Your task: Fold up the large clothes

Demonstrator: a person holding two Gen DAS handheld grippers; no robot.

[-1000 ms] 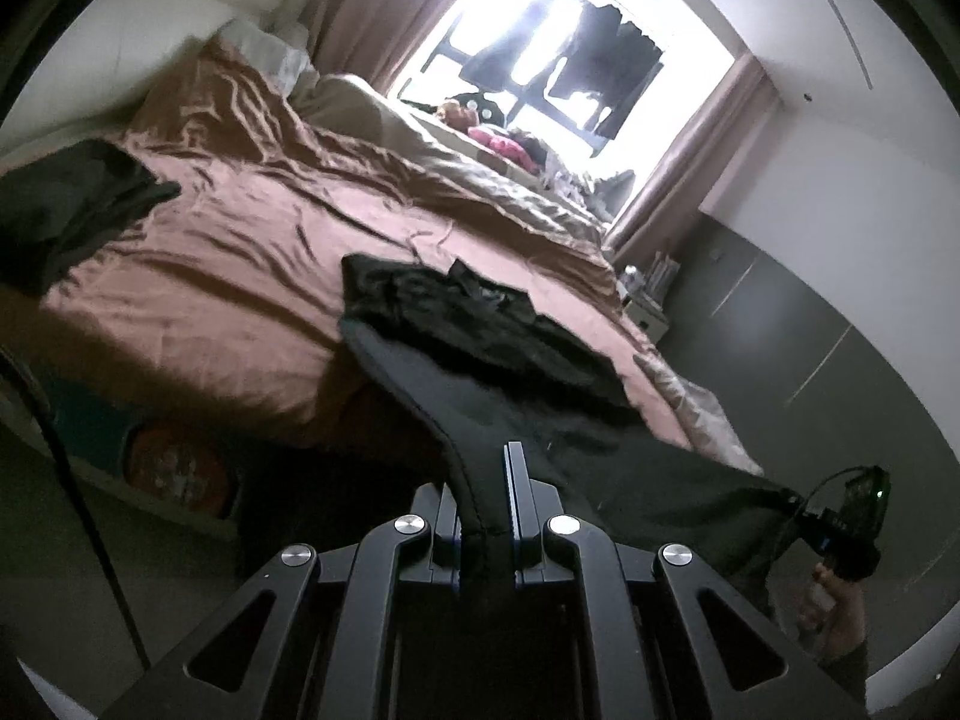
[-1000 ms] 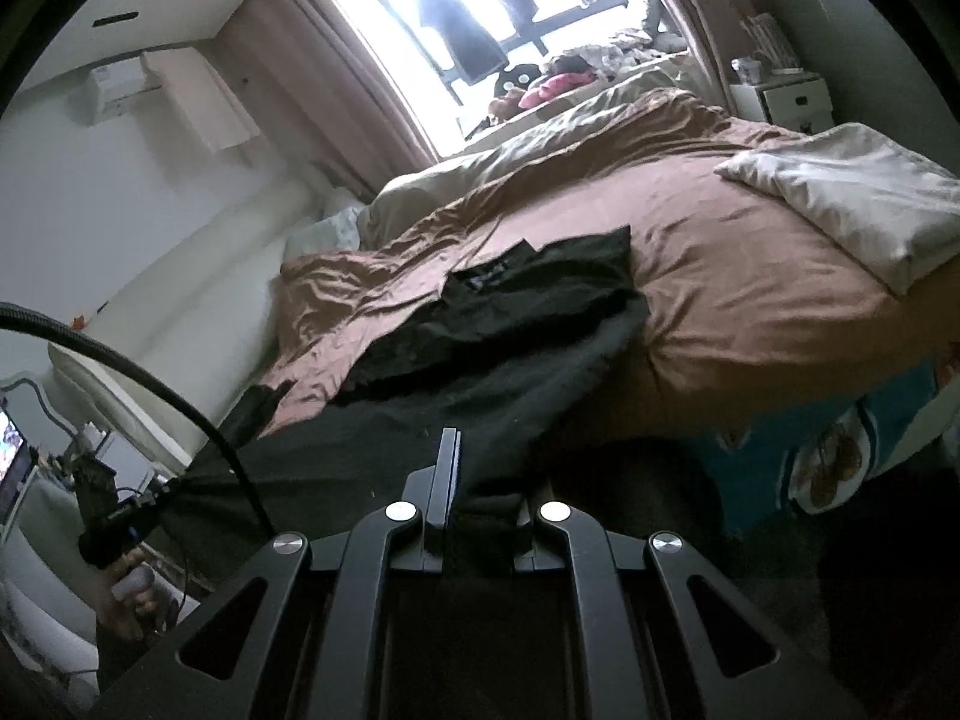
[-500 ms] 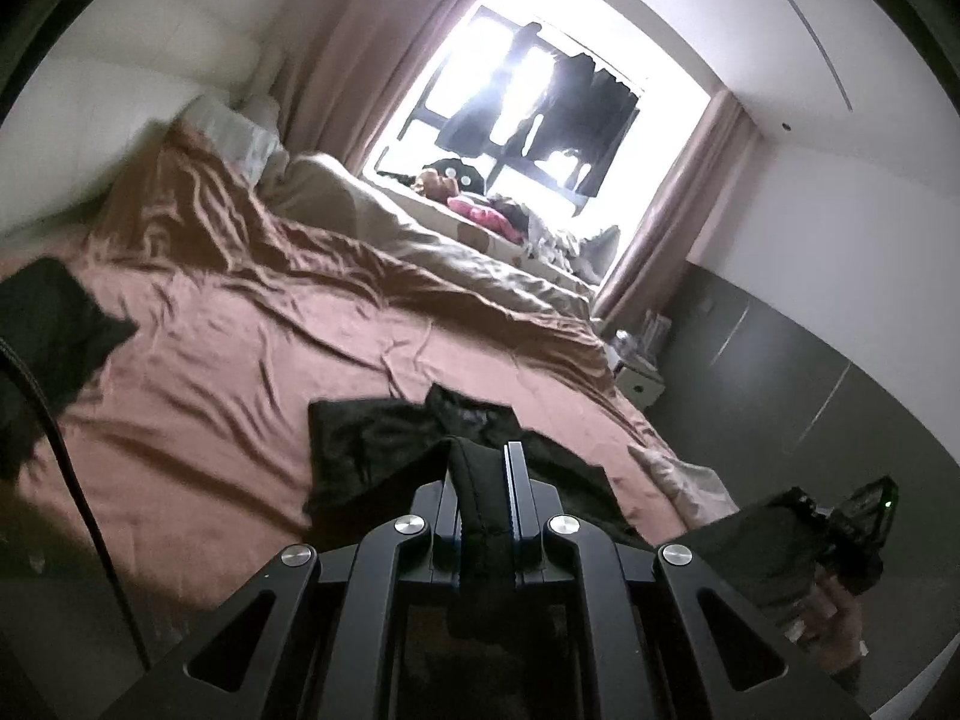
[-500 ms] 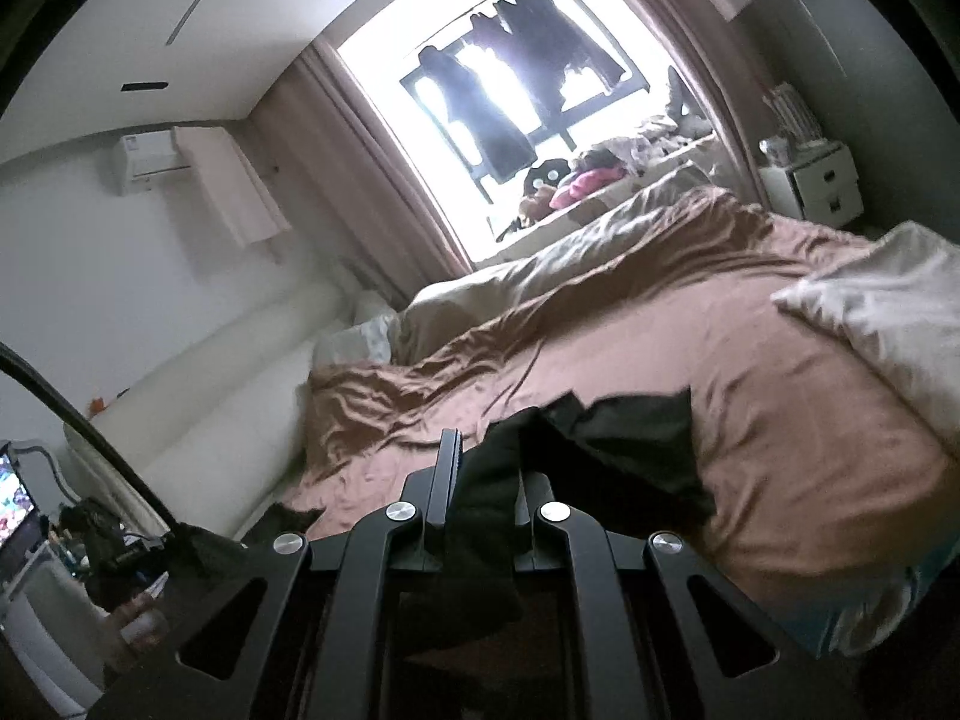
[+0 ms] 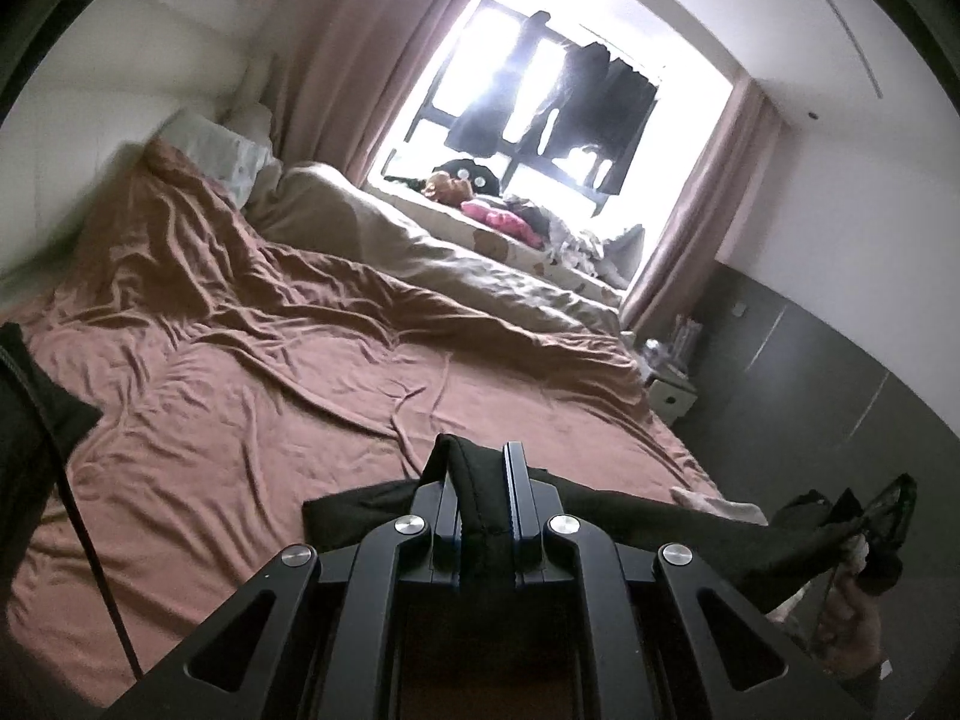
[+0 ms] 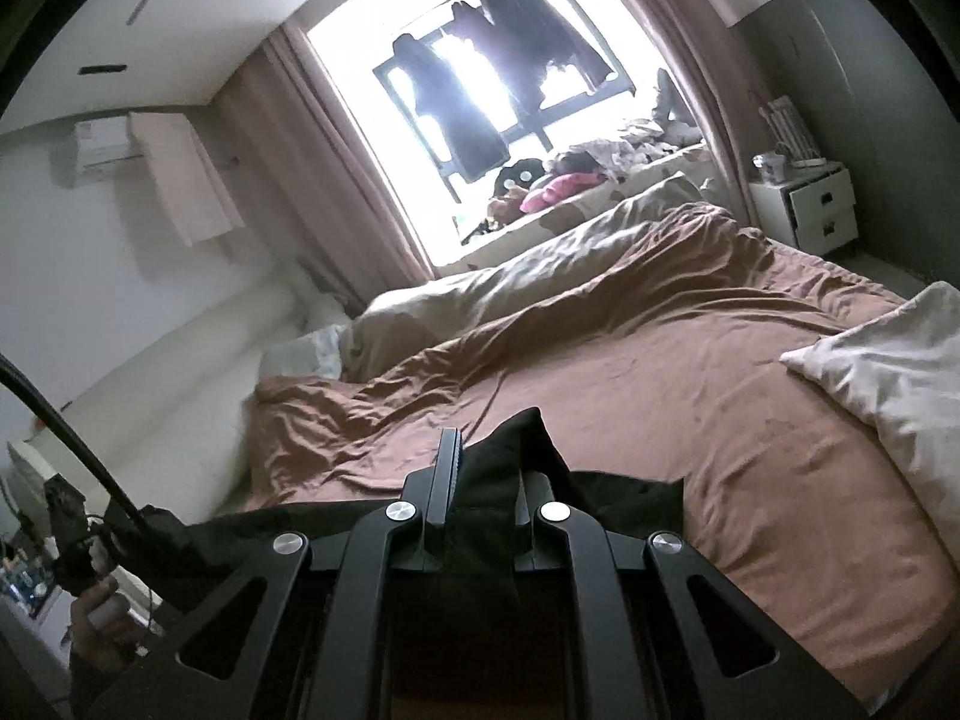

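Brown bed (image 5: 252, 396); both tools clamp black garment (image 5: 648, 516) taut.

Left gripper (image 5: 483, 468) is up and level, its jaws pinched tight on a fold of the black garment (image 5: 480, 498), and off at the right edge of its view the right hand (image 5: 852, 630) shows, wrapped round the other tool's handle. Right gripper (image 6: 483, 462) is clamped down just as hard on its own bunch of that cloth, fingers pointing forward. Low at the left edge of the right wrist view there's the left hand (image 6: 99, 618), gripping its tool, so both arms are held out apart with the fabric drawn between them.
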